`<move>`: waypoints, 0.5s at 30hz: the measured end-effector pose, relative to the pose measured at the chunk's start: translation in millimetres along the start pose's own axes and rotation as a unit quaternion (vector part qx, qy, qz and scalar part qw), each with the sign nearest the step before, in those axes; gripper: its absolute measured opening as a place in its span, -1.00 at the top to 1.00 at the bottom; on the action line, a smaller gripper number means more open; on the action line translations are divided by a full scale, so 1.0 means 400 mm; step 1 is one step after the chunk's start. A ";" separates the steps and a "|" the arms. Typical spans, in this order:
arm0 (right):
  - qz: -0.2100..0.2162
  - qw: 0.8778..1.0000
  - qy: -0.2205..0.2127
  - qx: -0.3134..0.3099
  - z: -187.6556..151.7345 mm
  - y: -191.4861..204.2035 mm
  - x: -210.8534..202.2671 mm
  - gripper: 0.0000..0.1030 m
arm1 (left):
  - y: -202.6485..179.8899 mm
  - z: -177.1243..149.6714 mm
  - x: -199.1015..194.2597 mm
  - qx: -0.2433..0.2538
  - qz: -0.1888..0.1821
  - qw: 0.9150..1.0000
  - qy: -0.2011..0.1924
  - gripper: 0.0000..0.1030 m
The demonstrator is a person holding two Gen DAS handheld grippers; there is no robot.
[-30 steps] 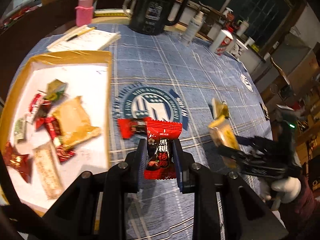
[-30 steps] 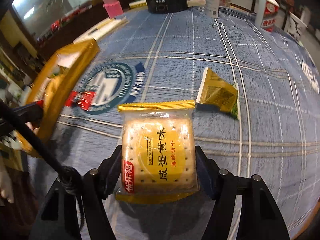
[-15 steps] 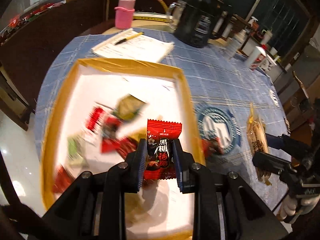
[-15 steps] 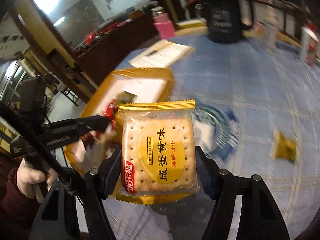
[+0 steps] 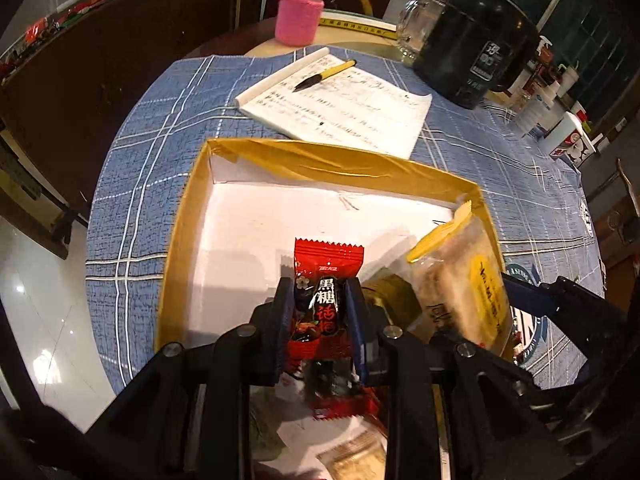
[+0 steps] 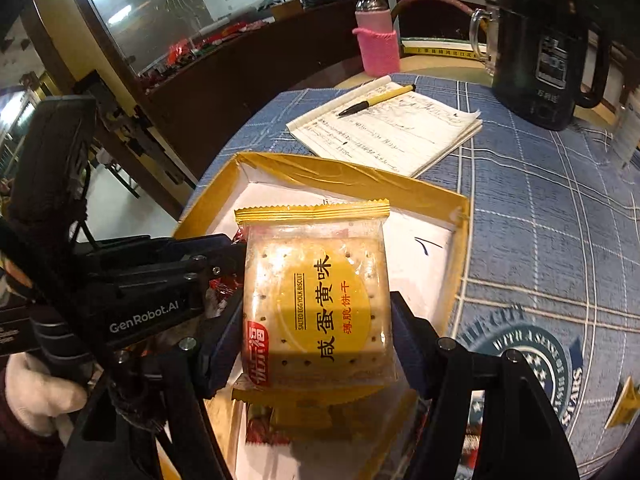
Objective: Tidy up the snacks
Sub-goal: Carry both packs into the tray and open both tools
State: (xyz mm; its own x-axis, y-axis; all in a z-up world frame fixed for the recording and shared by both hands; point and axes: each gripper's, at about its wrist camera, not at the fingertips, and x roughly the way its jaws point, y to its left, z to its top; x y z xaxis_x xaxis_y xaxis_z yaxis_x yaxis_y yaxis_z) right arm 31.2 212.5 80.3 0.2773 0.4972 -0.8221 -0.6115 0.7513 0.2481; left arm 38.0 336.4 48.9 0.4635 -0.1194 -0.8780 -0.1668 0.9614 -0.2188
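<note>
Small red foil-wrapped candy with black lettering (image 5: 326, 300): pinched across its middle between the pads of the left gripper (image 5: 320, 312), clenched narrow on it, hanging above the white floor of the shallow yellow-taped cardboard tray (image 5: 304, 152). Likely very light, with a hard lump inside a crinkly, slippery wrapper; the grip sits on the bulge, which looks the right place, since the serrated end flaps would probably slide or tear. Square clear-and-yellow plastic packet of salted egg yolk biscuits (image 6: 316, 308): clamped by its two side edges in the right gripper (image 6: 318, 320), jaws set wide on it, held over the same tray (image 6: 352, 176) close beside the left gripper (image 6: 224, 256). Light too, by the look of it, but brittle inside; a hard squeeze or a drop from height could crack the crackers, so edge-holding with a gentle release low over the tray seems wise. Other wrapped snacks lie in the near part of the tray, partly hidden under both tools. Beyond the tray: an open written notebook (image 5: 340, 108) with a yellow-and-black pen (image 5: 324, 76) on it, all resting on the blue plaid tablecloth (image 5: 140, 152); a black kettle (image 6: 540, 56) stands well apart.
</note>
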 end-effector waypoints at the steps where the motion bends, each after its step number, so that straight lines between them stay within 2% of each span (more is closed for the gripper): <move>1: -0.003 1.000 0.003 0.000 0.000 0.001 0.006 -0.33 | 0.004 0.000 0.004 -0.001 0.000 1.000 0.002 0.46; 15: -0.030 0.999 0.015 0.002 -0.002 0.006 0.044 -0.33 | 0.019 0.001 0.018 -0.011 -0.013 1.000 0.011 0.45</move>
State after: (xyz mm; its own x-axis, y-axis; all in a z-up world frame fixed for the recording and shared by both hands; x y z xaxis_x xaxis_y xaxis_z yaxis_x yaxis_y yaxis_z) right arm 34.2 222.7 66.3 0.2901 0.4385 -0.8506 -0.5912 0.7811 0.2011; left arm 40.4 343.0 40.9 0.4487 -0.1497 -0.8811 -0.1736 0.9525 -0.2502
